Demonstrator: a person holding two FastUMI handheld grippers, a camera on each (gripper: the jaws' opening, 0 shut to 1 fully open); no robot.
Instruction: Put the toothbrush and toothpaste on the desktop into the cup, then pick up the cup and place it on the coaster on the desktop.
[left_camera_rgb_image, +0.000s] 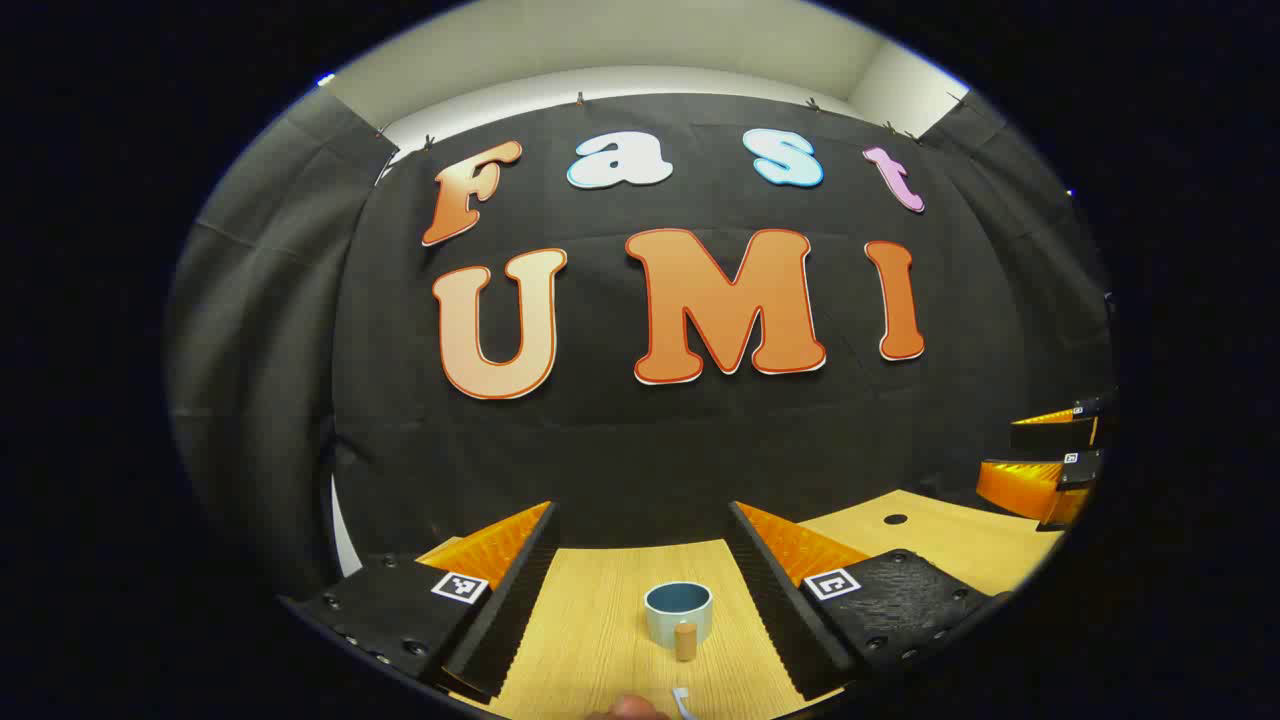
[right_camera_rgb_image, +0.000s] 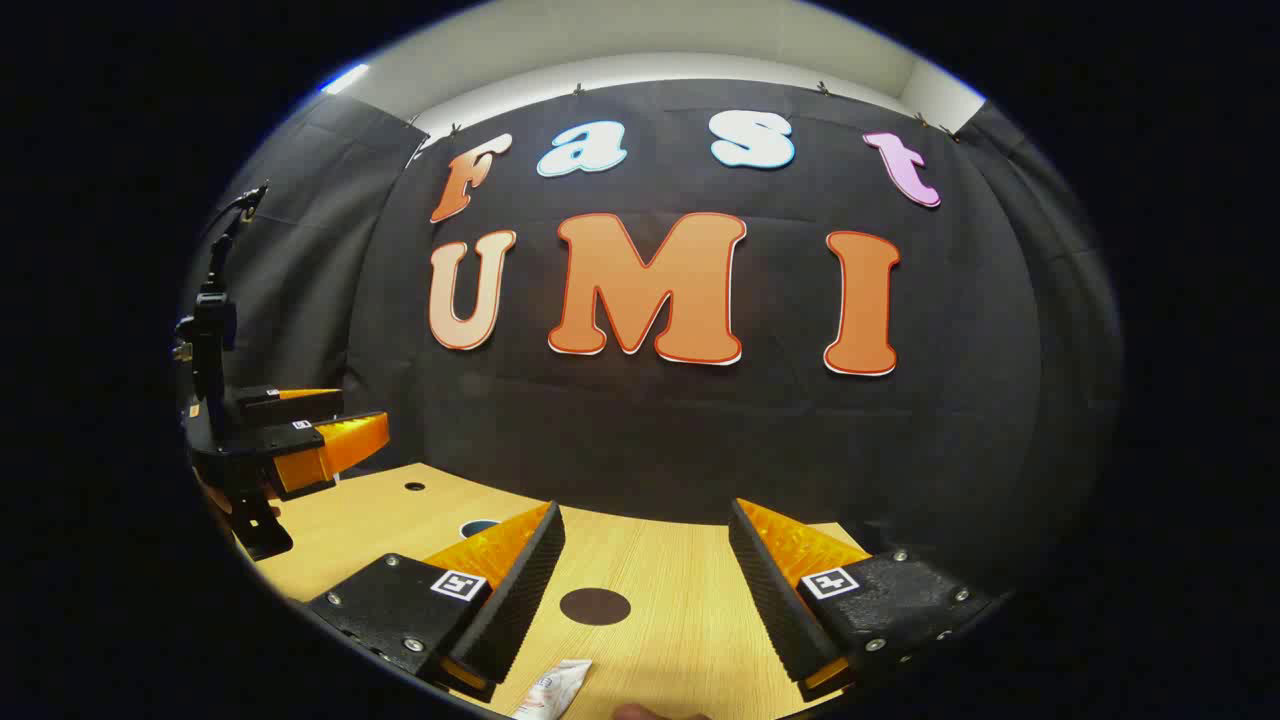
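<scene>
The cup (left_camera_rgb_image: 678, 611) stands upright on the wooden desktop (left_camera_rgb_image: 590, 620), dead ahead between the left gripper's (left_camera_rgb_image: 640, 590) spread fingers, nothing showing in its mouth from this angle; a small brown handle or knob sits on its near side; just in front of it, at the very bottom edge, peeks a pale tip that may be the toothbrush (left_camera_rgb_image: 682, 703), though too little shows to be sure; over in the right gripper view, the toothpaste (right_camera_rgb_image: 553, 690) tube lies flat on the wood at the lower edge, just beside the near finger of the right gripper (right_camera_rgb_image: 645, 590), whose fingers also stand wide apart with nothing between them; the dark round coaster (right_camera_rgb_image: 595, 606) rests bare a little beyond the tube, squarely between those fingers; the other gripper hangs off to the left above the desk; so we look to be at the very start, loading not yet begun; next move, by my read, calls for dipping down and back toward tube or brush, squaring the fingers across its narrow width, and closing gently before carrying it to the cup.
</scene>
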